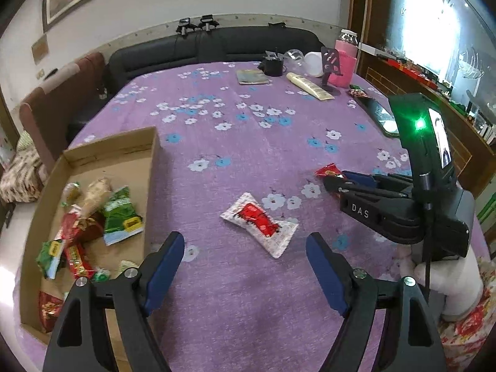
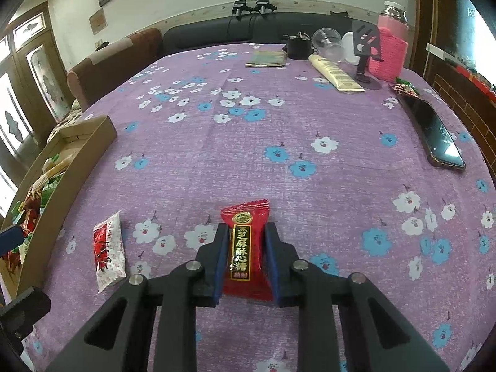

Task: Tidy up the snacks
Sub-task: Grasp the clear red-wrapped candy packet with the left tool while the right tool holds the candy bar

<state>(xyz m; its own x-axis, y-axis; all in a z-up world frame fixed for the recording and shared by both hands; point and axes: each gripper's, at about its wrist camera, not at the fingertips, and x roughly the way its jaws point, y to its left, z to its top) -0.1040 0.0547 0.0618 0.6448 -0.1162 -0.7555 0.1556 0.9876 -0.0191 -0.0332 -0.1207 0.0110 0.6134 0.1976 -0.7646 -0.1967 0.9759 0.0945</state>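
Observation:
My right gripper point(image 2: 246, 232) is shut on a red candy packet point(image 2: 245, 232) with gold lettering, which sits between the blue pads on the purple flowered cloth. In the left wrist view the same gripper point(image 1: 333, 179) reaches in from the right with the red candy packet point(image 1: 327, 172) at its tips. My left gripper point(image 1: 245, 246) stands open just short of a white packet with a red centre point(image 1: 260, 223), which lies flat on the cloth; nothing is between its pads. That white packet point(image 2: 108, 248) lies left of my right gripper.
A shallow cardboard box point(image 1: 93, 152) at the left holds several green and red snack packets point(image 1: 121, 214). At the far right stand a pink-sleeved bottle point(image 1: 342, 62), a cream tube point(image 1: 310, 86), a black cup point(image 1: 272, 65) and a phone point(image 2: 437, 136). A dark sofa point(image 1: 217, 46) runs behind the table.

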